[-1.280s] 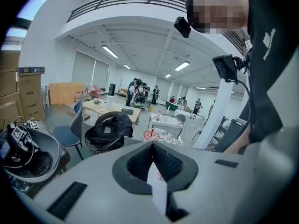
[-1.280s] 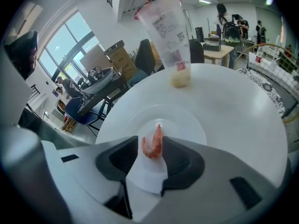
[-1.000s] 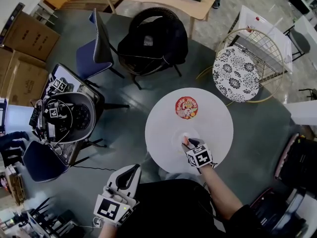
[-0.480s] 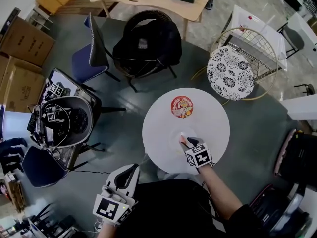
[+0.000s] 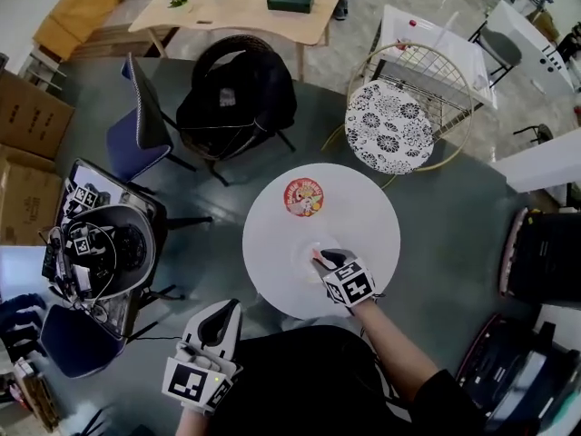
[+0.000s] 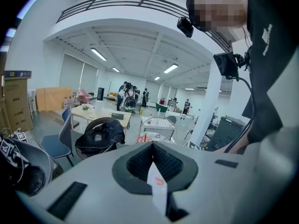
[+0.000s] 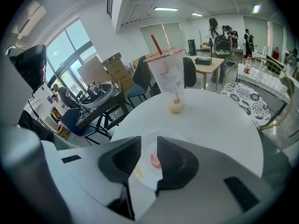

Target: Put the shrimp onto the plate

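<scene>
A small pink shrimp (image 7: 154,161) lies on a white plate (image 7: 148,149) on the round white table (image 5: 363,221). My right gripper (image 5: 320,259) hovers low over the plate, and the shrimp (image 5: 316,255) shows in the narrow gap at its tips. Its jaws are closing, and the pads do not visibly press on the shrimp. My left gripper (image 5: 218,321) hangs off the table beside the person's body, its jaws together around a thin white slip (image 6: 155,186).
A clear drink cup (image 7: 167,78) with a red straw and a printed lid (image 5: 303,197) stands on the table's far side. Around the table stand a patterned wire chair (image 5: 390,127), a chair draped with a black jacket (image 5: 238,94) and a blue chair (image 5: 134,127).
The head view has shifted, so the table sits further left in the picture. My right gripper stays over the plate by the shrimp. The left gripper keeps its place.
</scene>
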Motion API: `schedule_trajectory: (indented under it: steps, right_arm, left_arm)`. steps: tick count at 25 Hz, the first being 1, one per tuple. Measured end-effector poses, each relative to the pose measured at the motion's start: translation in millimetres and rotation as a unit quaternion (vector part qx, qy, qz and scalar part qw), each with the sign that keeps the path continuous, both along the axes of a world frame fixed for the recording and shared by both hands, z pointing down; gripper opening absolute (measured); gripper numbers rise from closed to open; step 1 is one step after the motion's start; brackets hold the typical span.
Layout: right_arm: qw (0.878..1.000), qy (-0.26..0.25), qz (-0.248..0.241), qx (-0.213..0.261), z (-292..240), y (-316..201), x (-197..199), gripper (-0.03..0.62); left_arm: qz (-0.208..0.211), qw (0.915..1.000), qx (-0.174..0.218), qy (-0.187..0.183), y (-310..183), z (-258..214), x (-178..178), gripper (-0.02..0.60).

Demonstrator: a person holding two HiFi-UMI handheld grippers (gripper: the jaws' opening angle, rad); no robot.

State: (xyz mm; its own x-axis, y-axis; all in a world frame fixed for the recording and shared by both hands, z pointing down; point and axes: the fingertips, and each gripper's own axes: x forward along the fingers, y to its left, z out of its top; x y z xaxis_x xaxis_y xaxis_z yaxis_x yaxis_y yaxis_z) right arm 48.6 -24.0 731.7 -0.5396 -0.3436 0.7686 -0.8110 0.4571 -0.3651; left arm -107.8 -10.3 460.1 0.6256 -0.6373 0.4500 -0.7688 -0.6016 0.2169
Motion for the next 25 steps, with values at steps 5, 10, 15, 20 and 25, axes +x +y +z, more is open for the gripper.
schedule_trajectory:
  steps: [5,10,15,20,25]
  right_arm:
    - [1.000,-0.008,0.010,0.005,-19.0,-0.7,-3.5,0.070]
    - [1.000,-0.009,0.020,0.013,-37.2,0.7,-4.8,0.044]
    - [0.999,-0.011,0.037,0.028,-58.7,-4.3,-4.0,0.035]
    - [0.996,-0.017,0.063,0.054,-88.3,-11.1,-0.2,0.031]
    - [0.988,-0.031,0.104,0.107,-130.9,-16.6,9.5,0.023]
  left_arm:
    - [0.013,0.9998,0.003,0.012,-9.4,-3.2,6.0,0.006]
    - [0.038,0.9990,0.003,0.024,-15.8,-5.3,18.0,0.006]
    - [0.062,0.9970,0.006,0.045,-27.7,-6.9,31.2,0.006]
    - [0.090,0.9936,0.007,0.068,-37.7,-10.1,47.5,0.006]
    - [0.120,0.9883,0.006,0.094,-45.1,-13.5,68.6,0.006]
